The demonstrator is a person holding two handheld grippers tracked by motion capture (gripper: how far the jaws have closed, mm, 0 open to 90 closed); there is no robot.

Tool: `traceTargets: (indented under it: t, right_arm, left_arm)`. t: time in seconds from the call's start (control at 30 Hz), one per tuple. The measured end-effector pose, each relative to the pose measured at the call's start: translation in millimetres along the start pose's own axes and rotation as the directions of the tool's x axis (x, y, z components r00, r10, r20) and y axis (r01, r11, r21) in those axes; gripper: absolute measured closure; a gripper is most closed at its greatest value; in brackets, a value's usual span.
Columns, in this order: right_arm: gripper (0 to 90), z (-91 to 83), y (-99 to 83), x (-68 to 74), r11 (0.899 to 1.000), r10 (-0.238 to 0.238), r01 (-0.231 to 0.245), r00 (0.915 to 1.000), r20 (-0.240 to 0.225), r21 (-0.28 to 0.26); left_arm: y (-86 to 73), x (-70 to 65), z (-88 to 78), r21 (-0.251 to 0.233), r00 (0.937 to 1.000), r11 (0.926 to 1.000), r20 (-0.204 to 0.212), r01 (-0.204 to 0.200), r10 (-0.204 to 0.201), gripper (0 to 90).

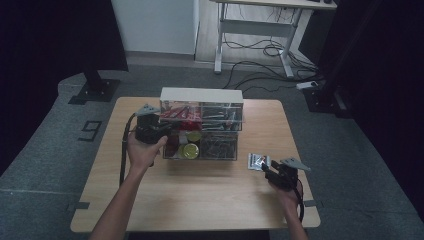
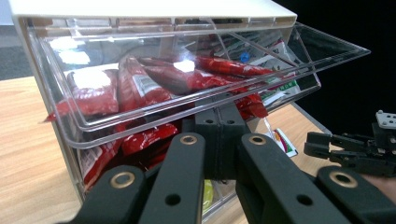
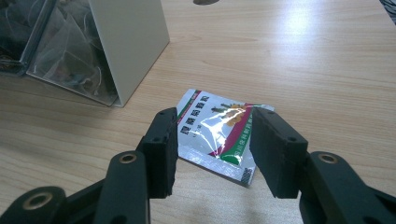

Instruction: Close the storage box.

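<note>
- Lying flat on the wooden table (image 1: 200, 200), the small foil sachet (image 3: 219, 133) sits at the centre of the right gripper view, just beside the white end wall of the clear organiser box (image 1: 201, 122); in the high view it shows at lower right, near the box.
- Judging by its glossy crinkled face, the sachet is light, thin and limp, and likely slippery; a pinch across one short edge or a corner should lift it, while pressing straight down on the flat face may only slide it.
- Right gripper (image 3: 212, 149) stands half open, its black jaws straddling the sachet's near end without pressing it; the hand (image 1: 290, 197) reaches in low from the bottom right of the high view.
- Left gripper (image 2: 219, 140) is closed, jaws together under the clear hinged flap (image 2: 187, 79) of the upper compartment holding red packets (image 2: 140, 88), apparently propping it open; the left forearm (image 1: 120, 205) angles up from bottom centre-left.
</note>
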State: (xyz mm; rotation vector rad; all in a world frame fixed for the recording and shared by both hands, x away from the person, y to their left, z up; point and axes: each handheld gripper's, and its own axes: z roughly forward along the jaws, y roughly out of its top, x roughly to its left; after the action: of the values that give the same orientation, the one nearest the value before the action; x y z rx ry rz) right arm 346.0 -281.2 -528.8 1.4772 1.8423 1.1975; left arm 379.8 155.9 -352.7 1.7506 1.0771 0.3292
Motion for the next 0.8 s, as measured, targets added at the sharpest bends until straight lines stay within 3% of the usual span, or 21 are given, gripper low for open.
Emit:
traceTargets:
  t: [0.8]
  right_arm:
    - [51.3, 2.4, -3.5, -1.3, 1.000, 0.005, -0.005, 1.0000, 0.005, 0.015]
  left_arm:
    - [-11.1, 1.4, -7.1, -0.014, 1.0000, 0.9999, 0.006, 0.003, -0.003, 90.0]
